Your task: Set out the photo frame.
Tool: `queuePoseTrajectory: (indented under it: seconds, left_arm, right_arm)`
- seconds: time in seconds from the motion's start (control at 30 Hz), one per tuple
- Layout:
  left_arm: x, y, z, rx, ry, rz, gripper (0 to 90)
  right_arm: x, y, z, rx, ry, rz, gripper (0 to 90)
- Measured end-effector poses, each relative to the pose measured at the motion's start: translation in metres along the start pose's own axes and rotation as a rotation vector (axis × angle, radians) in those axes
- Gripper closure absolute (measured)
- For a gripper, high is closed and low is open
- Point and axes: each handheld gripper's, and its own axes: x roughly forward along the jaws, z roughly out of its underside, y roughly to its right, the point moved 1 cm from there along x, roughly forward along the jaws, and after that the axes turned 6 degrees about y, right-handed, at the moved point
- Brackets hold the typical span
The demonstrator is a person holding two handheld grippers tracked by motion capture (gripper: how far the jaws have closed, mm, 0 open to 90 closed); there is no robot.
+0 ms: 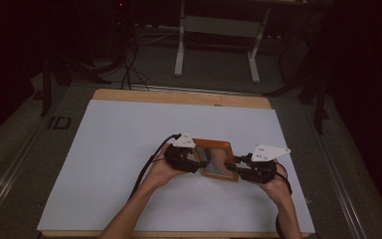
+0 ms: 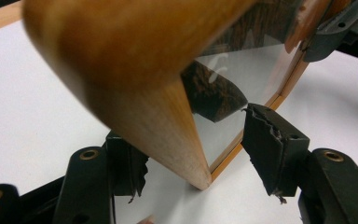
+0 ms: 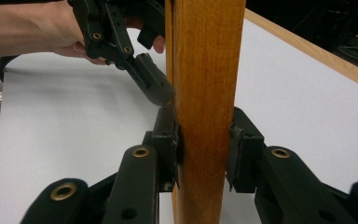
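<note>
A wooden picture frame [image 1: 218,159] with a glass pane [image 2: 242,84] is held just above the white tabletop, a little right of centre. My right gripper [image 1: 235,165] is shut on the frame's right edge; in the right gripper view both pads press the wood [image 3: 205,56] from either side. My left gripper [image 1: 202,162] is at the frame's left side, open. In the left gripper view its jaws stand apart around a corner of the frame [image 2: 140,60], with gaps on both sides. The left gripper [image 3: 135,60] also appears beyond the frame in the right gripper view.
A white sheet [image 1: 119,149] covers the table, whose wooden border [image 1: 179,96] shows at the far edge. Beyond it, on the floor, stand white table legs [image 1: 179,50] and dark cables [image 1: 129,64]. Free surface lies all around the frame.
</note>
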Motion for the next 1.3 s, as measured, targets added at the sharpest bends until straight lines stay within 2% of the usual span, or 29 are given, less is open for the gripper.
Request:
queuePoseTrajectory:
  seconds: [0.3, 0.57, 0.7, 0.9, 1.07, 1.3]
  left_arm:
    - [0.002, 0.002, -0.002, 0.034, -0.022, 0.005, 48.1]
    - [0.001, 0.002, -0.005, 0.042, -0.036, 0.036, 55.6]
    - [0.001, 0.004, -0.008, 0.054, -0.043, 0.039, 58.5]
    - [0.001, 0.003, -0.008, 0.046, -0.048, 0.032, 58.6]
    - [-0.002, 0.005, -0.01, 0.055, -0.054, 0.005, 58.4]
    - [-0.003, 0.007, -0.009, 0.046, -0.051, -0.007, 57.8]
  right_arm:
    - [-0.004, 0.004, 0.004, 0.008, -0.013, -0.008, 68.3]
    - [-0.006, 0.01, 0.008, 0.031, -0.015, 0.018, 66.9]
    - [-0.006, 0.012, 0.01, 0.031, -0.034, 0.028, 65.1]
    - [-0.005, 0.013, 0.01, 0.035, -0.035, 0.029, 64.9]
    - [-0.002, 0.013, 0.01, 0.035, -0.044, 0.023, 64.7]
    - [-0.001, 0.012, 0.009, 0.03, -0.049, 0.024, 64.5]
